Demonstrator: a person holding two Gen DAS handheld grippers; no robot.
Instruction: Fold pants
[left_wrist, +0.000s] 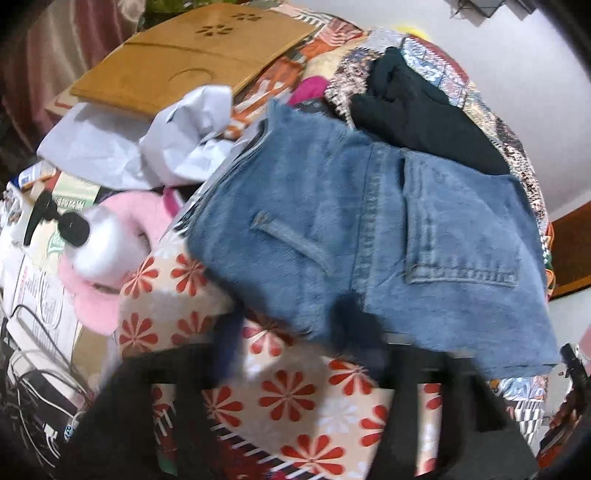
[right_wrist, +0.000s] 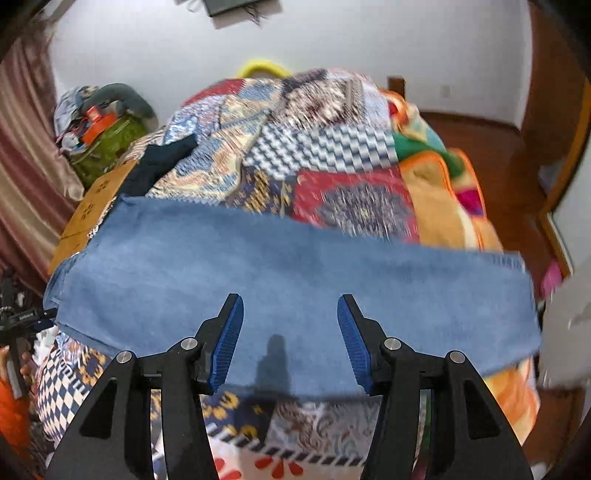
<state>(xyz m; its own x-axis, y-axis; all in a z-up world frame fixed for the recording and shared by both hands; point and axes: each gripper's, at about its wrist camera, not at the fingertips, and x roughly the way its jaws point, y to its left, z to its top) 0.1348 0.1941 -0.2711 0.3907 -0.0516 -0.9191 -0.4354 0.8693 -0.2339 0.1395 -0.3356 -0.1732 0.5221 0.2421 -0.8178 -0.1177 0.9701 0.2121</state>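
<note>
Denim pants (right_wrist: 288, 280) | under right gripper (right_wrist: 290, 341) | jaws spread, unclamped

Left gripper (left_wrist: 295, 354) smeared by motion blur; finger spacing unreadable. Near hem of jeans (right_wrist: 295, 295) partly hidden behind right gripper (right_wrist: 290, 339) pads. Patchwork quilt (right_wrist: 332, 155) pattern blurred.

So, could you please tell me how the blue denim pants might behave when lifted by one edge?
The blue denim pants would probably drape limply, since they already sag over the patchwork bedspread. The thick seams suggest some weight.
</note>
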